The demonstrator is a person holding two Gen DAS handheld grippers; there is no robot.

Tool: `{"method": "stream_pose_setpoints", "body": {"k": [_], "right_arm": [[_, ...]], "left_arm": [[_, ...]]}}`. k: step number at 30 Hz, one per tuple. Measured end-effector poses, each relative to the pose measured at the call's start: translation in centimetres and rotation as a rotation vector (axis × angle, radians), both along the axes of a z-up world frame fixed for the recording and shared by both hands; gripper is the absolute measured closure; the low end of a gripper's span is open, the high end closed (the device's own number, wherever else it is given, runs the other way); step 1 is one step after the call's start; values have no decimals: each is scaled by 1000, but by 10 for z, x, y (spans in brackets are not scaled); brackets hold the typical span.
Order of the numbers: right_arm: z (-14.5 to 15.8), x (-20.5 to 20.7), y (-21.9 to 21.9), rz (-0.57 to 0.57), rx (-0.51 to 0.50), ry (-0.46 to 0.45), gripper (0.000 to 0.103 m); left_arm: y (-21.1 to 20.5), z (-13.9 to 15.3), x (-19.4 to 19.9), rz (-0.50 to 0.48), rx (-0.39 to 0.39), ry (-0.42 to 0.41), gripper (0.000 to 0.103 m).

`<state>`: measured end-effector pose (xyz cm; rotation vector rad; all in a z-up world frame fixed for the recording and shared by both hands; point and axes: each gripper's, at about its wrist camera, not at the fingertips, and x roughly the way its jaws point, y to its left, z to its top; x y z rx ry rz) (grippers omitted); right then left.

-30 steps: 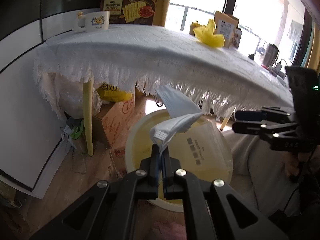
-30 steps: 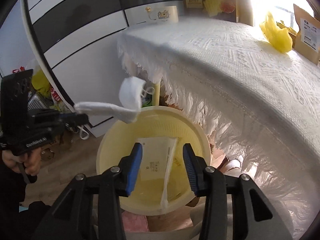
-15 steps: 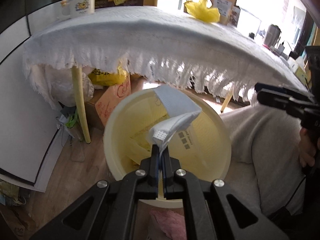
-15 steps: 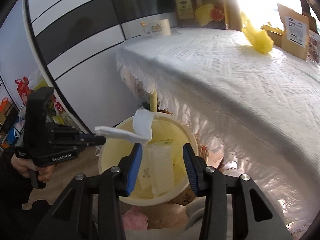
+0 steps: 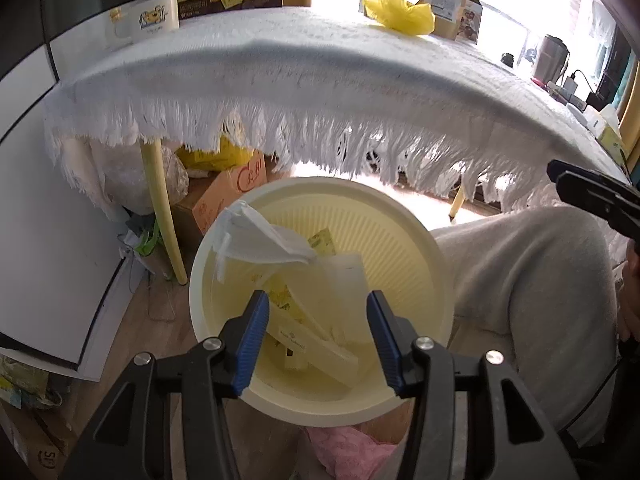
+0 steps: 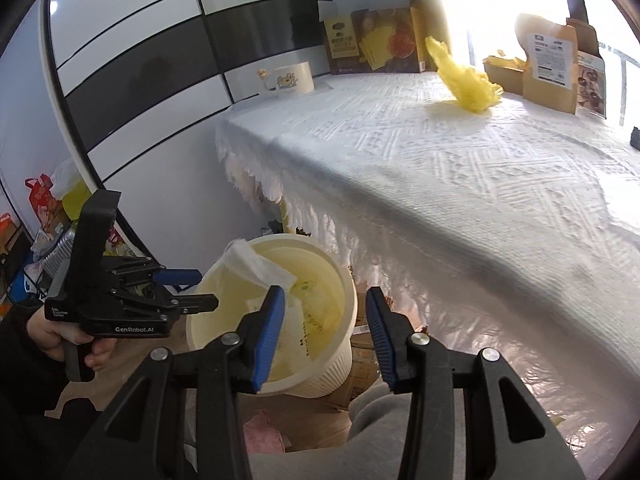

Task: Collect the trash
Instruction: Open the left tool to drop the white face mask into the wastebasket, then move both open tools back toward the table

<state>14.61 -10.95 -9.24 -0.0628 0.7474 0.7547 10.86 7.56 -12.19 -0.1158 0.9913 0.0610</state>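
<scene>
A pale yellow trash bin [image 5: 416, 240] stands on the floor in front of the table; it also shows in the right wrist view [image 6: 344, 292]. A white face mask [image 5: 260, 236] lies draped over the bin's left rim, on top of paper wrappers [image 5: 320, 320] inside; it shows in the right wrist view [image 6: 256, 264] too. My left gripper [image 5: 316, 332] is open and empty just above the bin. My right gripper [image 6: 324, 332] is open and empty, off to the bin's right. A crumpled yellow plastic bag [image 6: 468, 80] lies on the white tablecloth [image 6: 460, 168].
On the table's far side stand a mug [image 6: 286, 78], a snack box [image 6: 372, 40] and brown paper pouches [image 6: 556, 68]. Cardboard boxes [image 5: 232, 196] and bags sit under the table by its yellow leg [image 5: 162, 216]. The person's grey-trousered knee [image 5: 532, 280] is right of the bin.
My left gripper has opened and let go of the face mask, which has dropped onto the bin's rim. The right gripper has lifted and drawn back towards the table.
</scene>
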Motion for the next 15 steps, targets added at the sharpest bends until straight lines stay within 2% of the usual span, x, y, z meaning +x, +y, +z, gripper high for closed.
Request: {"method": "stream_pose_setpoints", "body": {"k": [15], "right_arm": [[24, -11, -35, -19, 57, -65, 63]], "left_arm": [[-43, 45, 4, -69, 43, -113, 52]]}}
